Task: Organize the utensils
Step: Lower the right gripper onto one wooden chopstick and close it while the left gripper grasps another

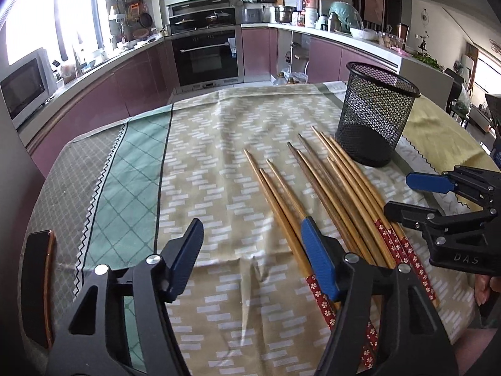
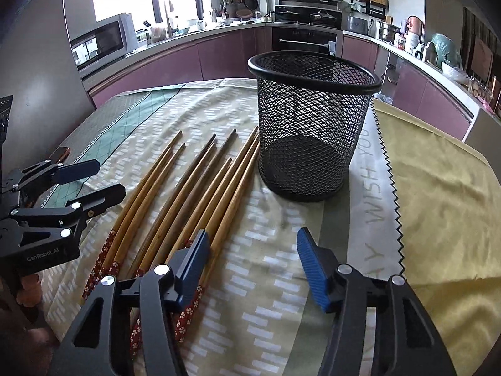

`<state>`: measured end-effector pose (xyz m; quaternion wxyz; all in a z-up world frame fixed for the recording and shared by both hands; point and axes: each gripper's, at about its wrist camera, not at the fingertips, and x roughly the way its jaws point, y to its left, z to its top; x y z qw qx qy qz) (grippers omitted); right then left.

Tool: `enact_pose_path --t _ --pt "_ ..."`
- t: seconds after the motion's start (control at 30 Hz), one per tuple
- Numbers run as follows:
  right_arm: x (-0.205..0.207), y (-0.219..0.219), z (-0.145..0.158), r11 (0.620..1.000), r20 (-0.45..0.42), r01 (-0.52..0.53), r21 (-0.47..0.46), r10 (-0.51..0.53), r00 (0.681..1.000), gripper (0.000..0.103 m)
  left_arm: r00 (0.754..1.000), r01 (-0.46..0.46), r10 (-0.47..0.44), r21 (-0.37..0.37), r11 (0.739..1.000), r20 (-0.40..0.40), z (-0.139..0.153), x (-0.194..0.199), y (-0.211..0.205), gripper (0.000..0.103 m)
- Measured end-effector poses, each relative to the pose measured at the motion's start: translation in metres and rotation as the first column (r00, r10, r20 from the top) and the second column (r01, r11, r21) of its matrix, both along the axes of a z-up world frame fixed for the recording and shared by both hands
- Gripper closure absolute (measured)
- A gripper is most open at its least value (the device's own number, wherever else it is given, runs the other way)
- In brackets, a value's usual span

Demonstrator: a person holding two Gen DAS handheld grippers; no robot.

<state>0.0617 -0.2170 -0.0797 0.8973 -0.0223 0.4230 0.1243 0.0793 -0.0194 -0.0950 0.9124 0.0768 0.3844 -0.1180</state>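
Several wooden chopsticks (image 1: 332, 194) with red flowered handles lie side by side on the tablecloth, tips toward a black mesh cup (image 1: 375, 116). They also show in the right wrist view (image 2: 188, 194), left of the cup (image 2: 313, 125), which stands upright and looks empty. My left gripper (image 1: 250, 260) is open and empty, its right finger over the leftmost chopsticks' handles. My right gripper (image 2: 250, 266) is open and empty, its left finger over the rightmost chopstick handles. Each gripper shows in the other's view, the right (image 1: 416, 197) and the left (image 2: 94, 181).
The patterned tablecloth (image 1: 200, 169) covers a round table, with a yellow cloth (image 2: 438, 188) on the right. A dark phone-like object (image 1: 37, 285) lies at the table's left edge. Kitchen counters and an oven stand beyond the table.
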Motion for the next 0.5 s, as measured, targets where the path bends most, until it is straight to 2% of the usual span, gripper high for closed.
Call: enact_pose_path --t 0.17,0.37,0.5 --pt "0.006 -0.004 -0.002 1.0 -0.027 0.001 -0.009 -0.001 1.0 0.058 0.997 0.018 -0.019 -0.014 1.0 -0.07 -0.01 0.009 -0.001 0.046" --pt "0.017 0.002 -0.001 0.999 -0.04 -0.019 -0.047 0.018 0.999 0.06 0.994 0.03 -0.03 0.001 1.0 -0.106 -0.015 0.022 -0.005 0.05" --pt "0.028 0.007 -0.001 0.998 -0.049 -0.039 -0.044 0.037 0.998 0.07 0.992 0.03 -0.032 -0.015 0.999 -0.125 -0.015 0.035 -0.006 0.059"
